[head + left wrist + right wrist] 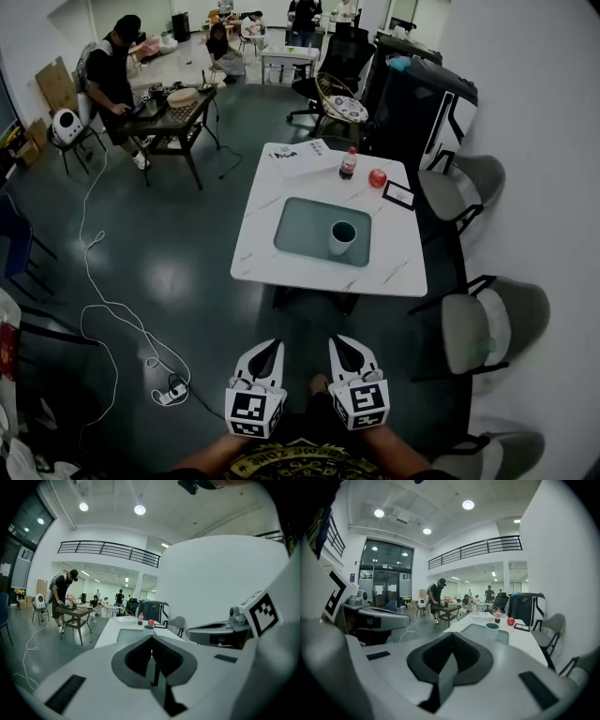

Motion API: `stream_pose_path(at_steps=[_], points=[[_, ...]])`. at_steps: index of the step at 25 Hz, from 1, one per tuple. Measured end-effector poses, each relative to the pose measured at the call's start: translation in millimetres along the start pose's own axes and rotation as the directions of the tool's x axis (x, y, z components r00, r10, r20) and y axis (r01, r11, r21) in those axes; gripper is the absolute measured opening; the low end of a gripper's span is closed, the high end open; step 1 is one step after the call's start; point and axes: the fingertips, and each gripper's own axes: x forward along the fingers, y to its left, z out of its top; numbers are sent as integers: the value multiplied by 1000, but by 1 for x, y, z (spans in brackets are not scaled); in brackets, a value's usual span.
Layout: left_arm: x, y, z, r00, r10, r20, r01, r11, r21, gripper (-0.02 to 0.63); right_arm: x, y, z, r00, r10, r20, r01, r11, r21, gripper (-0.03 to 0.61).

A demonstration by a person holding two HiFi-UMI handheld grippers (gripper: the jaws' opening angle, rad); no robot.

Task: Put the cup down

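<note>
White marble-patterned table (262, 253) stands ahead of me, well apart from both tools. On it lies a grey-green tray (300, 230), and the cup (342, 236) stands upright on the tray's right part, its mouth open to the ceiling and nothing touching it. Beyond the tray, at the far end of the tabletop, are a dark cola bottle (348, 163) with a red cap, a red apple (378, 178) just beside it, a black-framed card (399, 195) near the right edge and a booklet (300, 157) to the left of the bottle.

I hold my left gripper (269, 349) and right gripper (343, 345) low and close to my body, side by side, both pointing toward the table over the dark floor. In the left gripper view, the left gripper (153, 644) has its jaws pressed together with nothing between them; the cup (148, 628) shows small and far off above the tips. In the right gripper view, the right gripper (451, 641) is likewise clenched on nothing, and the cup (491, 629) sits far off on the tray to the right of the jaw line.

Two grey chairs (469, 187) (487, 323) stand along the table's right side. A white cable (103, 309) winds across the floor at left to a power strip (172, 394).
</note>
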Motion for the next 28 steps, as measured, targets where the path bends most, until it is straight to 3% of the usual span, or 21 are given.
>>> stream_pose_path(at_steps=[8, 18, 28], points=[[-32, -46, 13, 998, 31, 53, -33, 998, 49, 11, -53, -7, 7, 999, 46, 2, -46, 998, -36, 6], [-59, -105, -11, 980, 193, 35, -194, 981, -2, 11, -112, -27, -17, 974, 228, 5, -227, 971, -69, 6], [-49, -142, -39, 973, 226, 39, -226, 974, 9, 11, -136, -49, -46, 968, 253, 8, -251, 964, -89, 5]])
